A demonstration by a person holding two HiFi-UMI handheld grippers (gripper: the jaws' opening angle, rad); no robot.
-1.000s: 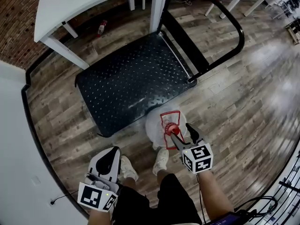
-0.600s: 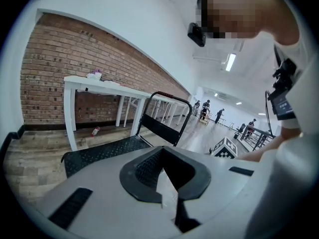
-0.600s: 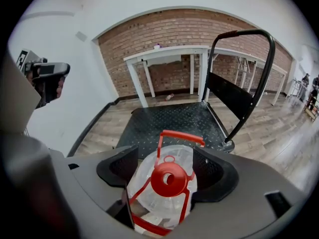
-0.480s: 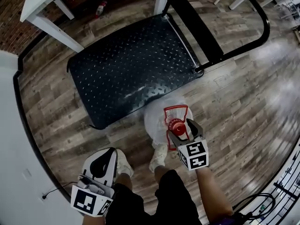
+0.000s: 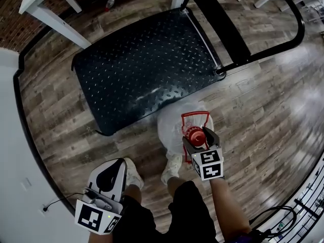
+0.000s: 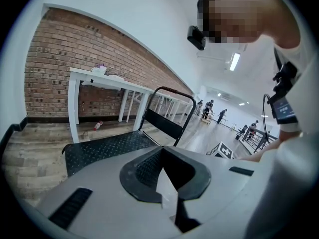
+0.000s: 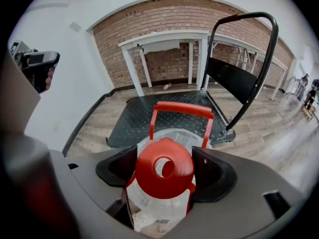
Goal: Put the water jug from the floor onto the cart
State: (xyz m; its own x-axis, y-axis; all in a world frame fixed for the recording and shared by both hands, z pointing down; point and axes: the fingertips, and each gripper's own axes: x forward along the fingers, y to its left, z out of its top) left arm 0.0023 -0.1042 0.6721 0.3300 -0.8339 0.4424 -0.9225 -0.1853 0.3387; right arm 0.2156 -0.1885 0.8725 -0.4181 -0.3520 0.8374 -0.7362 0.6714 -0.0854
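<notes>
Right gripper [image 7: 164,167] is holding its jaws spread wide, they've just been opening up, and the red cap [image 7: 165,153] of the water jug [image 5: 172,125] is sitting between them, not gripped. Left gripper [image 6: 163,156] is hanging clenched on nothing at the lower left of the head view. The jug is standing on the wood floor [image 5: 263,100], lower centre, just beside the near edge of the black cart [image 5: 142,70], not on it.

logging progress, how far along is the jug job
Done: nothing; the jug stands on the floor beside the cart. In hand: the right gripper straddles the cap; its jaws have just been opening and don't look clamped. To do: clamp, lift, set it on the cart.
</notes>
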